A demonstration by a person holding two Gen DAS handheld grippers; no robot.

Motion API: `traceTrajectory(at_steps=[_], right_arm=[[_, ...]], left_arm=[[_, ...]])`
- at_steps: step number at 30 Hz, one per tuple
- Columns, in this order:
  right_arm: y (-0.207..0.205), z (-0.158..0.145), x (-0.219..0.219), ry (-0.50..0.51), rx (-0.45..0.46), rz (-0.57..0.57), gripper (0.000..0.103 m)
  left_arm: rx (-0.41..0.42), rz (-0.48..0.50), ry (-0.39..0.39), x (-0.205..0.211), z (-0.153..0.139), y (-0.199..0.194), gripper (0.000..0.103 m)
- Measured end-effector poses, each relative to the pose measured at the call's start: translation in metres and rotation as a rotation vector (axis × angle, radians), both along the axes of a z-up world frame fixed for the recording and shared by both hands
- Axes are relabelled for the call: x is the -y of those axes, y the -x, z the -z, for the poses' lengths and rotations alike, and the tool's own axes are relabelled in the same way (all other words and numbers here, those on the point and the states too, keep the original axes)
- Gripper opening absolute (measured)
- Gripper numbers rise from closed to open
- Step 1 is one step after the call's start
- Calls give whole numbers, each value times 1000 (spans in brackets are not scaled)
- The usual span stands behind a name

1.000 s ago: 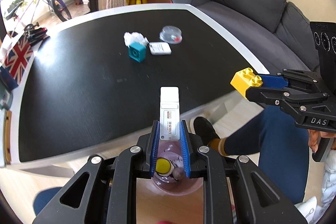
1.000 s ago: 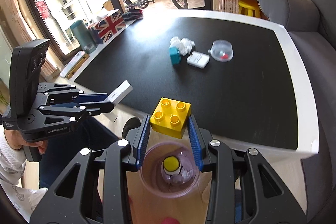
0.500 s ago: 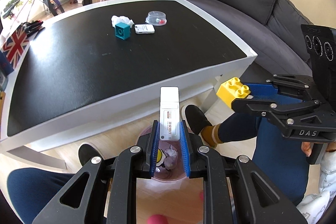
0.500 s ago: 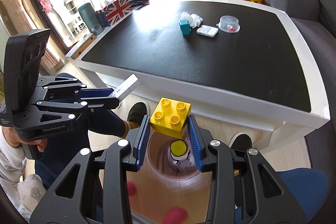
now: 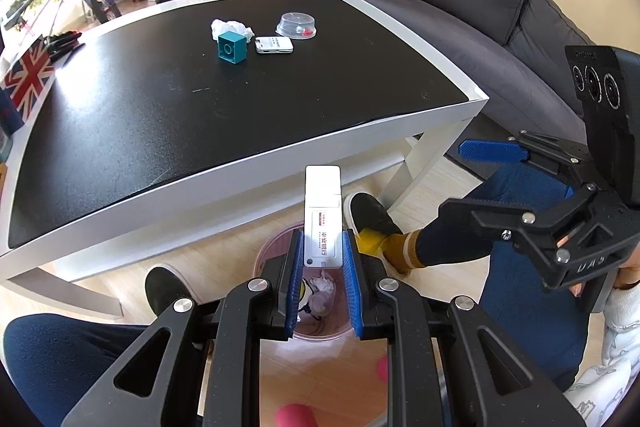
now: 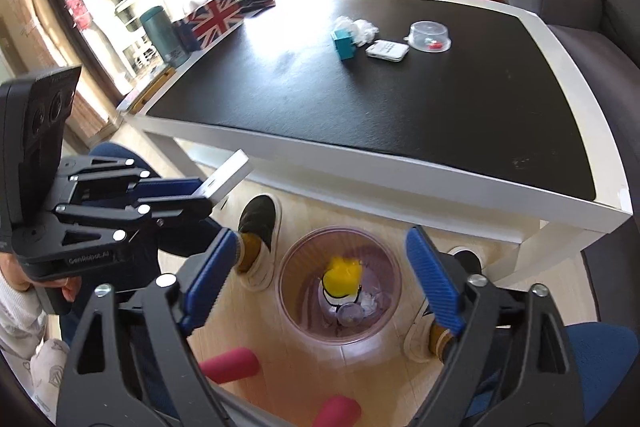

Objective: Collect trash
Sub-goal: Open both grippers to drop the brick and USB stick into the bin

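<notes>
While the black-topped surface [image 5: 168, 115] fills most of both views, the work sits below its near edge, where a translucent pink bin [image 6: 340, 323] stands on the floor between the person's feet. Over it, the right hand-held gripper [image 6: 320, 275] has its jaws spread wide and carries nothing; a yellow block [image 6: 343, 275] shows blurred inside the bin's mouth. Beside it, the left hand-held gripper [image 5: 322, 281] is pinching a white card-like box [image 5: 323, 215] that juts forward past the bin's far rim. Let go from here, the box could tip forward and land on the floor rather than inside, since most of its length overhangs the fingertips. Trash remaining on the surface: a teal block [image 5: 231, 46], crumpled tissue [image 5: 232, 26], a small white packet [image 5: 274, 44] and a clear round lid [image 5: 297, 25], clustered at the far side. Only the right wrist view looks straight down into the bin; the left wrist view shows the print on the box.
</notes>
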State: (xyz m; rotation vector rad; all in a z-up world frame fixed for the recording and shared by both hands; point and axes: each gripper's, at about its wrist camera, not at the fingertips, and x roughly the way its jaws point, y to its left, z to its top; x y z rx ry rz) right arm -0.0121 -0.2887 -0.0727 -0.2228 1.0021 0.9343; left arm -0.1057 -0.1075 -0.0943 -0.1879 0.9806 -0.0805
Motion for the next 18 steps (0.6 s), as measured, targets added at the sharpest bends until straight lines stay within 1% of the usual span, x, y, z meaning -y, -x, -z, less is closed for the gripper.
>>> traceTrajectory(at_steps=[1,5,15,16,17,18], right_arm=[[-2,1,1,4,0,10,91],[-5,2,4,6,-8,34,94],[-8,1,11,-2,-12,51,94],[-8,1,12,-3,-12,53,94],[-9,1,13,-4,-12,57,94],[-9,0,15,-5,-11,60,94]], left_arm=[[-2,1,1,0,1,0,19],[-16,11,3,3,5,0,19],[-41,42,11,11,13,-4,20],[-38,43,9,12,12,-4,23],[-36,44,11,12,12,-5,37],[-32,38,13,12,12,-7,68]])
